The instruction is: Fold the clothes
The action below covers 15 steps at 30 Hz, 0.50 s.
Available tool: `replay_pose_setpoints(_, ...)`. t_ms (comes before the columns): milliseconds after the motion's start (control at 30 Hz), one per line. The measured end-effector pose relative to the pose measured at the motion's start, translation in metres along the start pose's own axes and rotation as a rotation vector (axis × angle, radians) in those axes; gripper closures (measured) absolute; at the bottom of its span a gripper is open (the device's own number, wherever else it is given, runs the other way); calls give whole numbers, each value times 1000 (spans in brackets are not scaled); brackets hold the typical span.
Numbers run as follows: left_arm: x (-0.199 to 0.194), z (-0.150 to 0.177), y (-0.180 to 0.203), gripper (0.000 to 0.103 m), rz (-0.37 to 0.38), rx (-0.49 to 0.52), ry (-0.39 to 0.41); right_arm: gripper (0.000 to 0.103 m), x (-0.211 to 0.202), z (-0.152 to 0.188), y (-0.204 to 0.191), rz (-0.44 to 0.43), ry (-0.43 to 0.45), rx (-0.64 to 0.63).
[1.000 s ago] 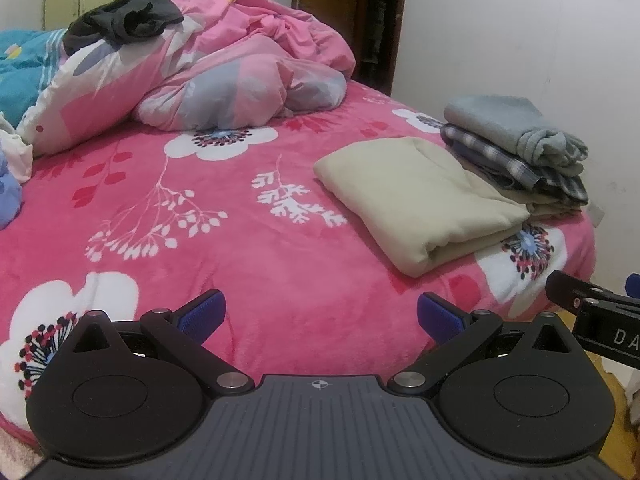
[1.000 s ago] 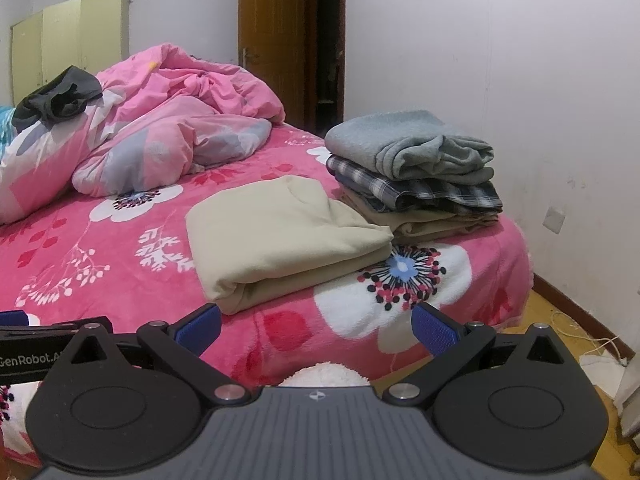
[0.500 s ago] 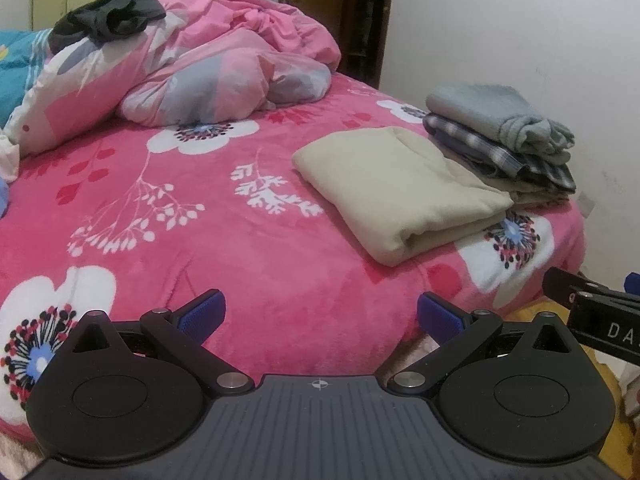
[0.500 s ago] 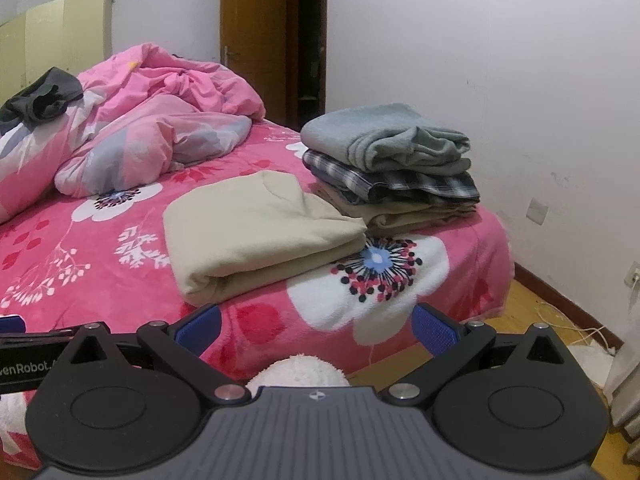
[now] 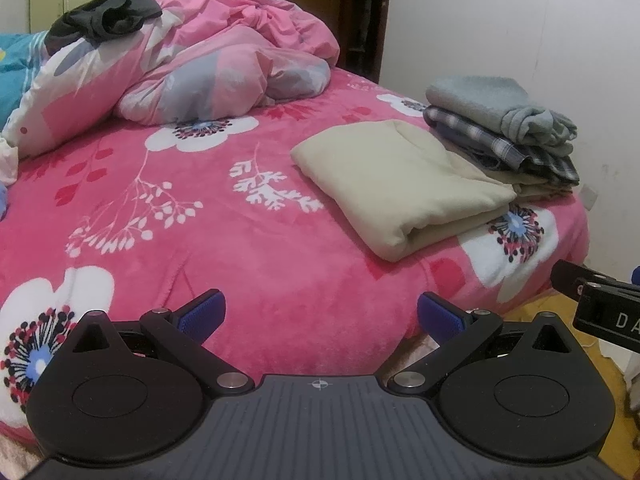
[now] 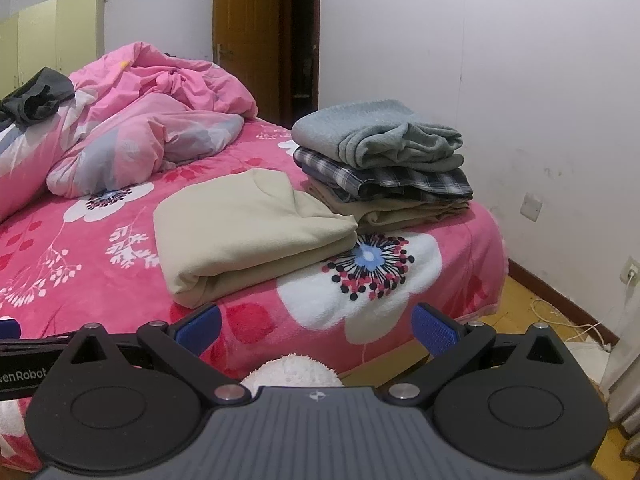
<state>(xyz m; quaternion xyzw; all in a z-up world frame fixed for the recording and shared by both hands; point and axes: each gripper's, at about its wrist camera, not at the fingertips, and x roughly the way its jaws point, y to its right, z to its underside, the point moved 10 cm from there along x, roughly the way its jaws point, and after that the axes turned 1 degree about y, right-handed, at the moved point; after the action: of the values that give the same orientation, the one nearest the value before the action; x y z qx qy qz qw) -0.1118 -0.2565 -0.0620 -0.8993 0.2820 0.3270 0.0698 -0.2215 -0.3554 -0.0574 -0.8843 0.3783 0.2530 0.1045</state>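
Hovering off bed (image 5: pixel 280 264) | both grippers, left (image 5: pixel 320 314) & right (image 6: pixel 316 326), spread, empty | beige garment (image 6: pixel 248 232) folded beside stack (image 6: pixel 384 164) | dark garment (image 5: pixel 108 14) left, I reckon

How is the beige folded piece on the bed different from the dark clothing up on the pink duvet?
The beige folded garment lies flat and squared on the pink blanket; the dark garment is crumpled in a heap atop the bunched duvet. The beige one is pale and looks larger in view; the dark one is charcoal and farther off. Both lie untouched, apart from either claw.
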Motion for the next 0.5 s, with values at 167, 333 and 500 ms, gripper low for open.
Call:
replay_pose_setpoints(167, 0, 0, -1, 0, 0, -4, -1, 0, 1, 0, -1, -1, -1, -6)
replay_pose_setpoints(333, -1, 0, -2, 0, 2, -6, 0, 0, 0, 0, -3, -3, 0, -10)
replay_pose_setpoints(500, -2, 0, -3, 0, 0, -11, -1, 0, 0, -1, -4, -3, 4, -9)
